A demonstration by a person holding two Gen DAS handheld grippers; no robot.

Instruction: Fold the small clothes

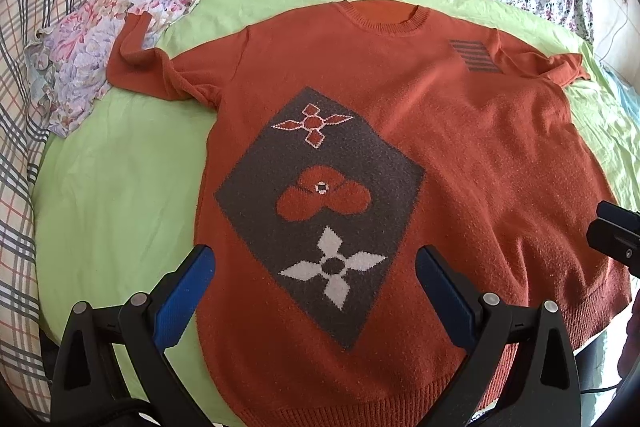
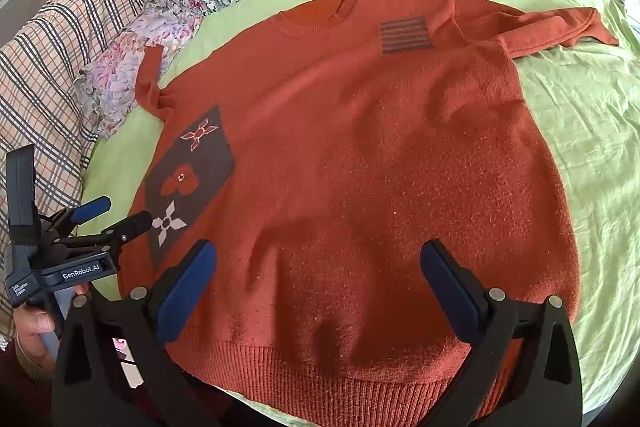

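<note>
1. An orange knit sweater (image 1: 400, 147) lies face up and spread flat on a green sheet (image 1: 112, 195) over a bed. Its neckline is toward the far edge, and its ribbed hem (image 2: 340, 375) is at the near edge, just ahead of both tools.
2. The sweater's long axis runs from near edge to far edge, in line with the way both pairs of fingers point. The sleeves stick out sideways, one toward the left edge by a pale floral cloth (image 1: 80, 59), the other toward the right edge.
3. The left gripper (image 1: 316, 267) hovers over the lower left part of the body, above the grey diamond patch (image 1: 320, 211). Its blue pads are spread wide and hold nothing.
4. The right gripper (image 2: 320, 267) hovers over the lower right part of the body near the hem. Its fingers are also spread wide and empty.
5. I judge that no fold has been made yet. Each tool is nearer its own side of the hem, so the likely first grasp is a hem corner or side seam on each side.
6. The left sleeve lies bunched and may need straightening first.
</note>
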